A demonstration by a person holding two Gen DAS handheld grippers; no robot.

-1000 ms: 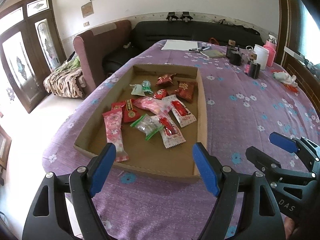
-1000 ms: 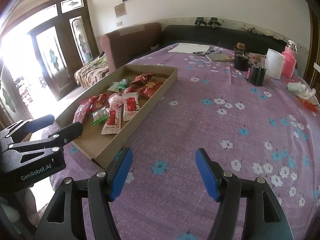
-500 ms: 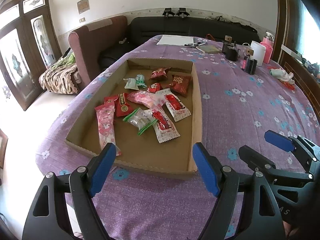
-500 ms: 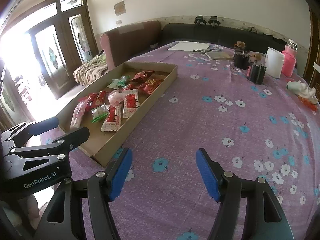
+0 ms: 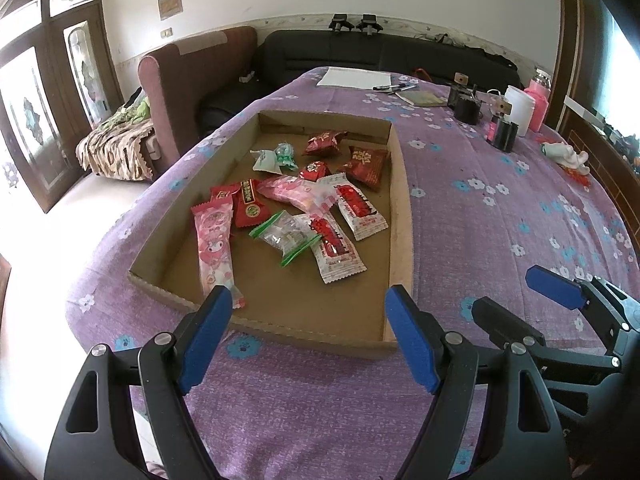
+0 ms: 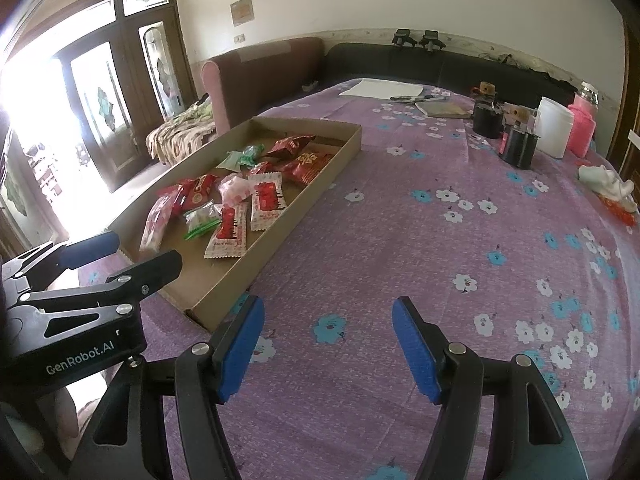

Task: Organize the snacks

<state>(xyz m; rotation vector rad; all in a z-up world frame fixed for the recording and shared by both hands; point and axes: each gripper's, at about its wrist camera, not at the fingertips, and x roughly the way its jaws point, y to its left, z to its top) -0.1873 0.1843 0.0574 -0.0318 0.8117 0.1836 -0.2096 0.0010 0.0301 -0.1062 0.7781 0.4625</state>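
Snacks [image 5: 304, 216] lie scattered in a shallow cardboard tray [image 5: 401, 216] on the purple flowered table [image 5: 500, 208].
Both grippers hang short of the tray's near edge — left gripper [image 5: 308, 334] facing into it, right gripper [image 6: 328, 344] over bare cloth beside it — jaws spread apart, nothing between them.

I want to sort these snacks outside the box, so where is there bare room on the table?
Open purple cloth runs from the cardboard box to the black cups. The box's near end is bare. Crowded: the snack pile and the far corner by the white jar.
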